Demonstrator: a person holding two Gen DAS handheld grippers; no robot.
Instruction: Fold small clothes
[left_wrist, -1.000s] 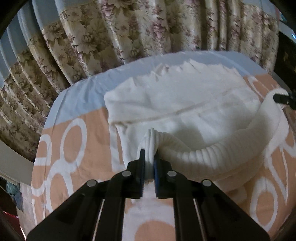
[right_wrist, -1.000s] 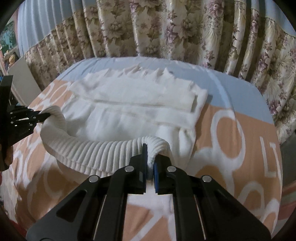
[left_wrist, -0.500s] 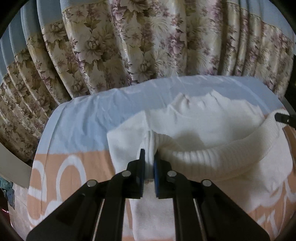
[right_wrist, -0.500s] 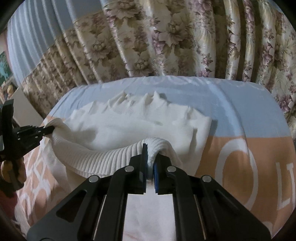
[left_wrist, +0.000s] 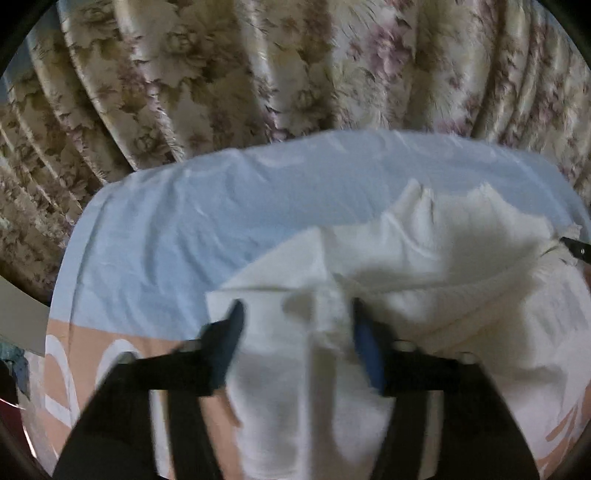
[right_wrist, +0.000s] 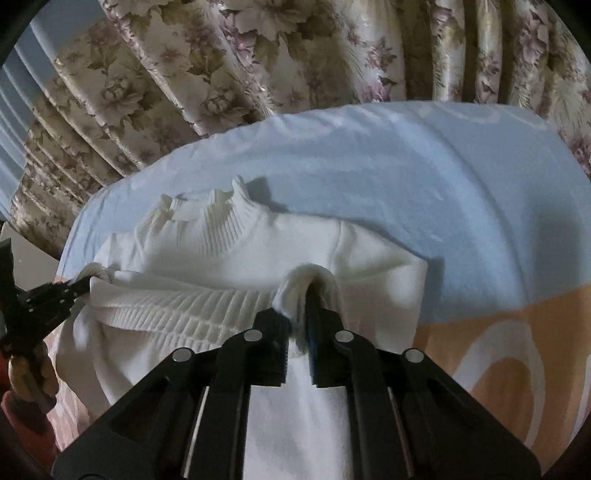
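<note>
A small white knit sweater (right_wrist: 229, 266) lies on the bed, its ribbed hem folded up over the body toward the ribbed collar (right_wrist: 218, 225). In the left wrist view my left gripper (left_wrist: 295, 332) is open, its jaws wide apart on either side of the hem's left corner (left_wrist: 325, 317), which rests on the sweater (left_wrist: 461, 258). In the right wrist view my right gripper (right_wrist: 299, 343) is shut on the hem's right corner (right_wrist: 306, 284). The left gripper also shows at the left edge (right_wrist: 55, 299) of the right wrist view.
The bed sheet is light blue (right_wrist: 406, 166) at the far end and orange with white shapes (right_wrist: 498, 332) nearer. Flowered curtains (left_wrist: 295, 74) hang right behind the bed's far edge. The bed's left edge (left_wrist: 55, 295) is near the left gripper.
Both grippers carried the hem forward over the sweater toward the collar. The left gripper opened and let go of its corner. The right gripper stays shut on its corner.
</note>
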